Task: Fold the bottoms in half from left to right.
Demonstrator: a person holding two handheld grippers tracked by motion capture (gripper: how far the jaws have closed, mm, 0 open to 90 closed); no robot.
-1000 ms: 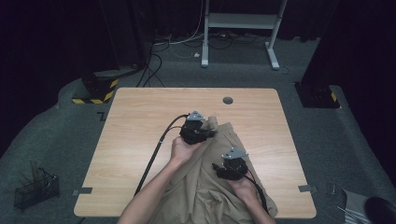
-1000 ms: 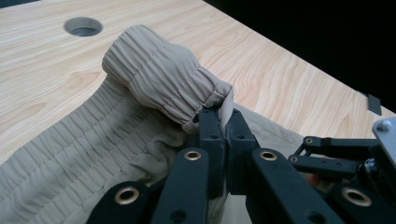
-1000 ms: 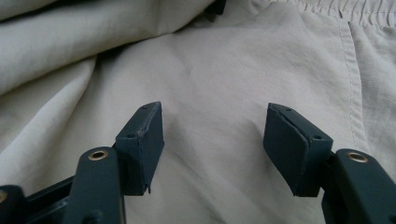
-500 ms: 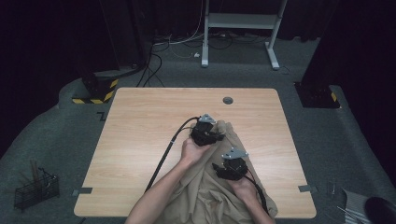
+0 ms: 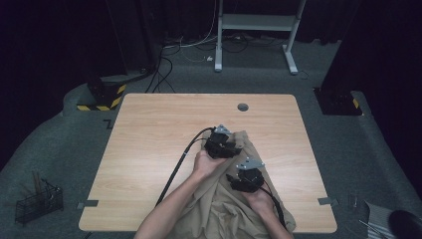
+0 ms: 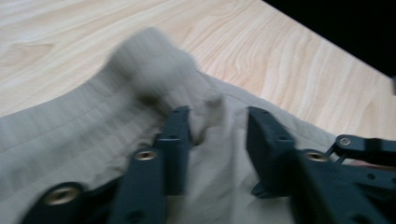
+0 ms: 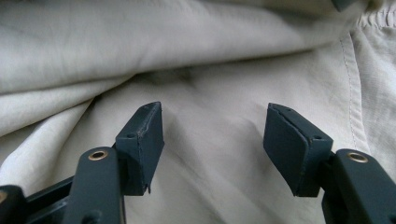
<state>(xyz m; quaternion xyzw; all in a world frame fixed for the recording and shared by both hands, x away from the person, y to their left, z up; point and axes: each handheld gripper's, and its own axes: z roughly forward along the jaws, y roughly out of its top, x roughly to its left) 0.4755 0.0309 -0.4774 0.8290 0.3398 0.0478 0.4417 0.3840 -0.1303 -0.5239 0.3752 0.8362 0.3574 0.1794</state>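
- Since the earlier frames, the left gripper (image 5: pixel 222 144) is seen shifted rightward toward frame centre, onto the top edge of the beige garment (image 5: pixel 234 209); the right gripper (image 5: pixel 245 177) is barely moved.
- A grasp of the bunched hem is judged to be underway.
- The garment is spread at lower centre of the wooden table (image 5: pixel 149 129).
- In the left gripper view, jaws are shown apart around a raised fold (image 6: pixel 205 109).
- In the right gripper view, jaws are shown apart over flat cloth.

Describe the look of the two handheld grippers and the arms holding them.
Both grippers are black. The left gripper and right gripper each carry a grey three-cornered plate on top and trail a thick black cable. Their fingers are flat, dark blocks on arms with brass-coloured rivets. The person's forearms are bare, with no sleeves or gloves in sight.
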